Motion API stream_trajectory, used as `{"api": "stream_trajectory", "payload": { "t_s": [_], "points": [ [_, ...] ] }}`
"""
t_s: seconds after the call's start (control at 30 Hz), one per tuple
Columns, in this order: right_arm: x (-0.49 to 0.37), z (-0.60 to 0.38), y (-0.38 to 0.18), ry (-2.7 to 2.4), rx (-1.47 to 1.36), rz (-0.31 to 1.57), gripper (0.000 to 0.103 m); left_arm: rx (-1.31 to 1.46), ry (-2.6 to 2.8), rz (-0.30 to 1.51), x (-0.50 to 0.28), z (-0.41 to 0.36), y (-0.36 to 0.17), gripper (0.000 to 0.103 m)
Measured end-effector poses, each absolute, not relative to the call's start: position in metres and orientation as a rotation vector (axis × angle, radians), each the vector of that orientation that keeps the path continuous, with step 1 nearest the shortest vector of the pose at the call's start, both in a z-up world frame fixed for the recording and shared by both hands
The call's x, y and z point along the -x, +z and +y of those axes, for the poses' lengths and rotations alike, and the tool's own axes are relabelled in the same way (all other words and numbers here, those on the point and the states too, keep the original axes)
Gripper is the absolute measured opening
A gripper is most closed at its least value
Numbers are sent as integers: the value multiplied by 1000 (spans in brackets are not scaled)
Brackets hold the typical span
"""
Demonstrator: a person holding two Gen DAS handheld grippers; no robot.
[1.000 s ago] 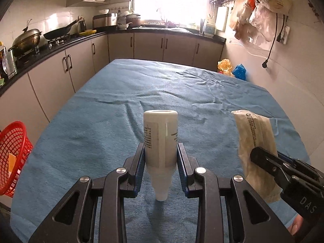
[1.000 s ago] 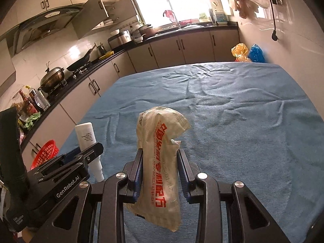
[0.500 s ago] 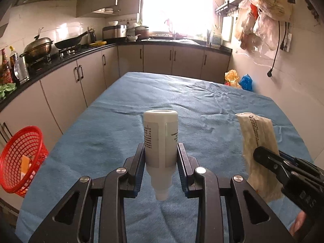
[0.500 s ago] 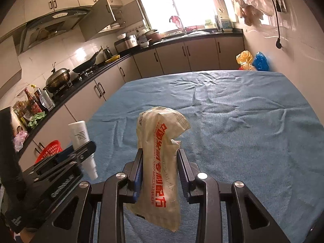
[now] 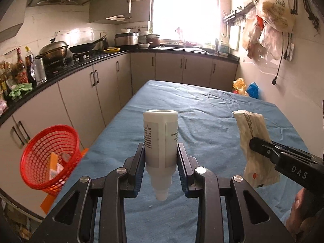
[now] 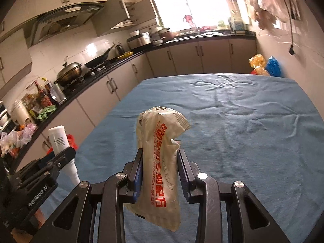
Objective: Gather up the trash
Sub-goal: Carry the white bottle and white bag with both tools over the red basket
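Blown-out window (image 5: 185,12) glare, fisheye-warped edges

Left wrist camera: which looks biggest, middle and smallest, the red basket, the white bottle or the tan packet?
As they look in that view:
1. red basket, widest by far
2. white bottle and tan packet, too alike to rank

Both sit close to the camera, held in the left gripper and right gripper, so they look enlarged.

A white bottle (image 5: 161,139) with a printed label hangs neck down, clear of the blue desk (image 5: 212,121). A crumpled cream pouch (image 6: 162,162) with red lettering hangs upright above it too. A red mesh basket (image 5: 48,158) beside the desk's left edge holds some scraps.
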State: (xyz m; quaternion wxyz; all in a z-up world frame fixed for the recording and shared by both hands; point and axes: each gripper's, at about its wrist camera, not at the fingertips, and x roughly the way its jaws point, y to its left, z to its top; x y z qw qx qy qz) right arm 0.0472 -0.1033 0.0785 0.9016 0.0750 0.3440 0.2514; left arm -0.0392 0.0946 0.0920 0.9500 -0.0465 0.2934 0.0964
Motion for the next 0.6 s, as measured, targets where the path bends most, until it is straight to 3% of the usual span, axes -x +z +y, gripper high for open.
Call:
{"api": "stream_trajectory", "payload": {
  "t_s": [0.6],
  "points": [
    [-21,53,115,753,-30,742,34,277,369,544,99,231,106,29]
  ]
}}
